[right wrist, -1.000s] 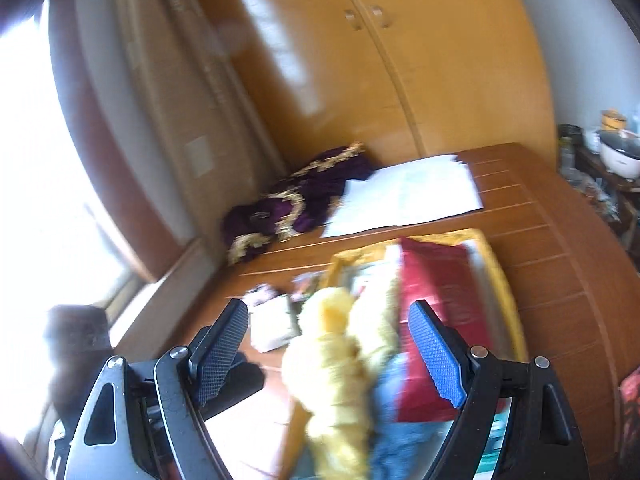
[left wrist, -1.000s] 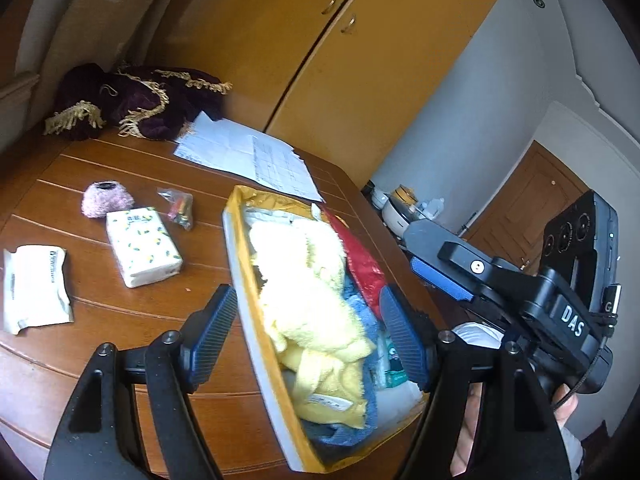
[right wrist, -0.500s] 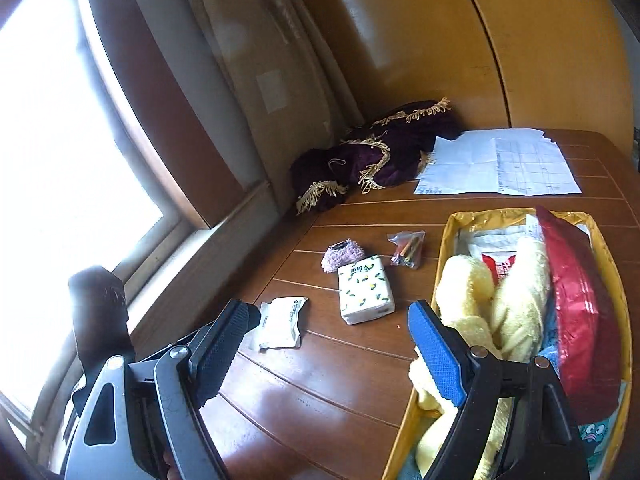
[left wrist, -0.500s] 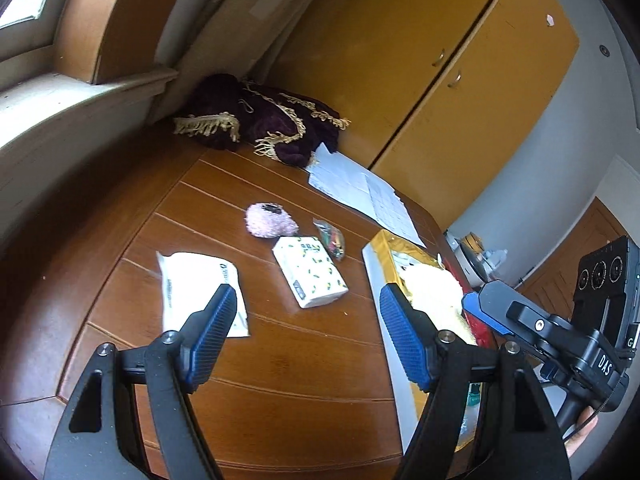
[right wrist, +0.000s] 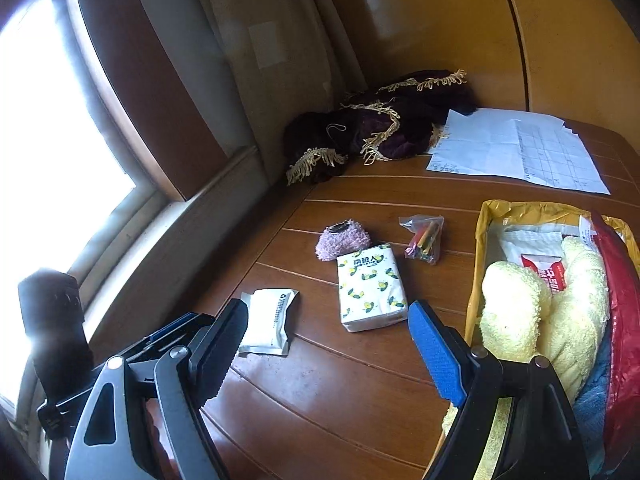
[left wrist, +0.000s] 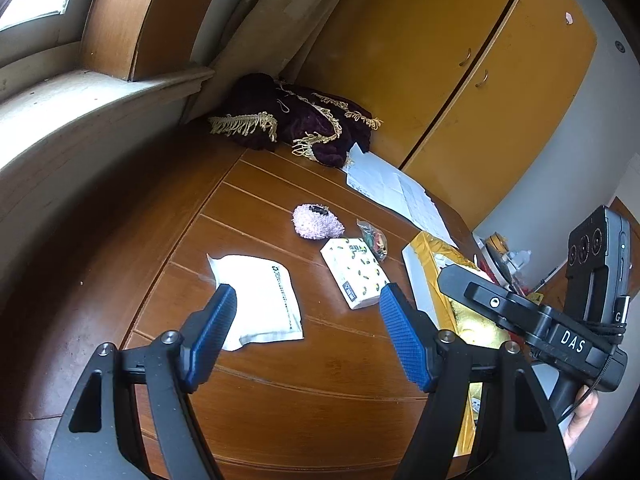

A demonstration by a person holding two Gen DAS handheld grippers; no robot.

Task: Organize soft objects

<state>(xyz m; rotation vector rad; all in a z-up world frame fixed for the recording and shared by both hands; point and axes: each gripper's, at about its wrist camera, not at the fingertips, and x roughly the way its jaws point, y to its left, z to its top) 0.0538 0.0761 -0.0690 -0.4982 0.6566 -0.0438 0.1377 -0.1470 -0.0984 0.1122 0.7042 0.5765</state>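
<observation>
2 grippers, jaws wide apart, nothing held: left gripper (left wrist: 308, 336), right gripper (right wrist: 328, 344) over table (left wrist: 320, 380) | near: white pouch (left wrist: 260, 300) by L jaws, likely next pick | mid: tissue pack (right wrist: 370, 286), pink puff (right wrist: 340, 238) loose | R side: yellow bin (right wrist: 478, 264) w/ towels (right wrist: 516, 316) | step: reach; next: lower, close, carry to bin

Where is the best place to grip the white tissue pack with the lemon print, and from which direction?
Probably across the two long sides of the white lemon-print tissue pack, near its middle, coming from above. It lies flat on the brown wooden table, and its narrow width looks easier for open jaws to span than its length.
</observation>
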